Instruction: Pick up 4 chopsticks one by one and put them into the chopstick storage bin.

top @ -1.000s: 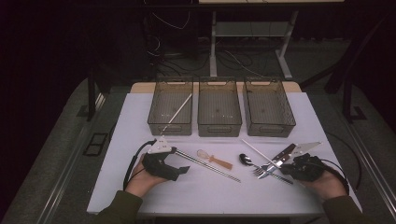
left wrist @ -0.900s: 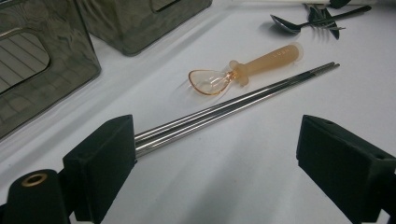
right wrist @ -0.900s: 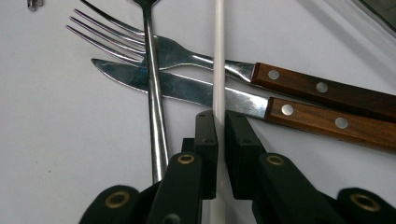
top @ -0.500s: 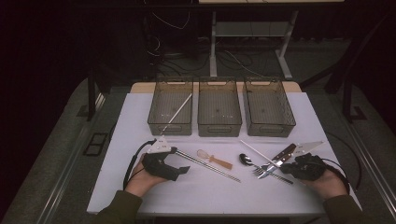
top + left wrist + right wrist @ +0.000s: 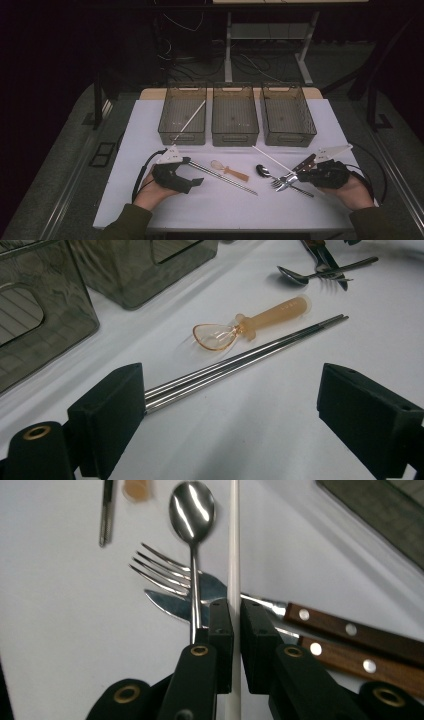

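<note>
Sorting of cutlery into bins appears to be the work in hand; the step is the pick-up of a white chopstick. Landmark: the middle bin [image 5: 235, 116]. Nearer the person and to its left, the left tongs [image 5: 194, 176] stand released, with the steel chopsticks [image 5: 240, 360] touching one jaw. To the bin's left, another bin [image 5: 183, 115] holds a white stick. Nearer the person and to the landmark's right, the right tongs [image 5: 236, 625] are clenched on the white chopstick [image 5: 233, 545], which lies on the surface [image 5: 150, 125] beside spoon [image 5: 192, 510], fork [image 5: 165, 572] and knives. Next move, in my judgement: lift clear without dragging the spoon.
</note>
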`<state>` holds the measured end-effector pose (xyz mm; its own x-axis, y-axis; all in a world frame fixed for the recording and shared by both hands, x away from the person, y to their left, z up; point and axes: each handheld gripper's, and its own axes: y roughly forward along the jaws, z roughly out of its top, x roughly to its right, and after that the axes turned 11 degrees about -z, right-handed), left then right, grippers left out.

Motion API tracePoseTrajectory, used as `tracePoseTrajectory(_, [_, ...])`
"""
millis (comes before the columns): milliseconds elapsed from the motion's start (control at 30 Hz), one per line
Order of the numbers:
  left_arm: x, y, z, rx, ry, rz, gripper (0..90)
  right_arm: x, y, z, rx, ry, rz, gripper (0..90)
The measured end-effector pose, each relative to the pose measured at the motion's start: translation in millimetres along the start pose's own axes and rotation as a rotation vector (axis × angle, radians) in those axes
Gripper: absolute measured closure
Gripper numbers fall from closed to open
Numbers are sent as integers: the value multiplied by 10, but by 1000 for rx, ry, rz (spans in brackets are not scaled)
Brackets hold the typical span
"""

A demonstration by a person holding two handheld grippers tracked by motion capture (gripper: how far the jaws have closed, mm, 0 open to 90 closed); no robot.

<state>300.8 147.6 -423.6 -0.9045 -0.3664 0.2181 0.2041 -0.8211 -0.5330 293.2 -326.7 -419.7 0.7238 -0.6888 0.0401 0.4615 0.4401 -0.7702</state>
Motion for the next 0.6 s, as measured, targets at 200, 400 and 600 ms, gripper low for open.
tracePoseTrajectory(200, [5, -22, 63, 6, 33, -7, 110, -13, -4, 135, 11, -31, 45, 848])
tracePoseTrajectory(400, [6, -50, 180, 22, 67, -22, 117, -51, 17, 264, 24, -60, 82, 848])
tracePoseTrajectory(600, [39, -28, 365, 14, 122, -69, 116, -119, 93, 427, 8, -109, 120, 848])
